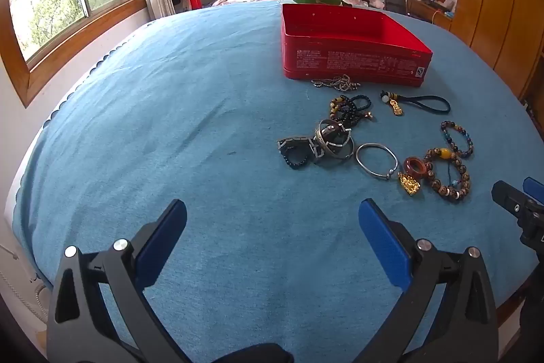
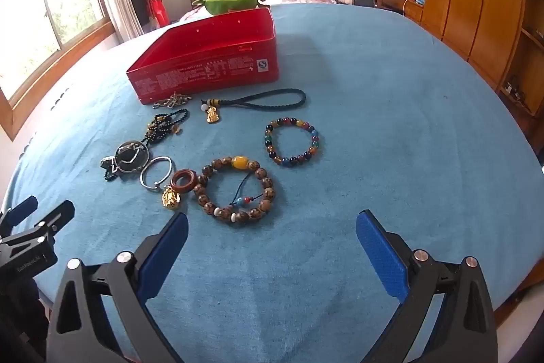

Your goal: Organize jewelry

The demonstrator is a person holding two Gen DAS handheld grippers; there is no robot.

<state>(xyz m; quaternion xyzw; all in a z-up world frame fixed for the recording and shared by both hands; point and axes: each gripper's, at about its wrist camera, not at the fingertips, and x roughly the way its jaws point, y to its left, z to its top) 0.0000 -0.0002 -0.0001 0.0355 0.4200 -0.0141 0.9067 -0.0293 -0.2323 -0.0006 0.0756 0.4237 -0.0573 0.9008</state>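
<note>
Nothing picked up yet, this looks like the very start: both claws hang over the blue cloth, jaws spread wide and empty. The left gripper has the jewelry up and to the right of it in its view, the silver bangle nearest. The right gripper has the brown bead bracelet just above its fingertips, centre frame. The red tin waits open at upper left, no piece inside that I can see. Next move, I'd judge: drop onto that bracelet, close on the beads, carry it to the tin.
</note>
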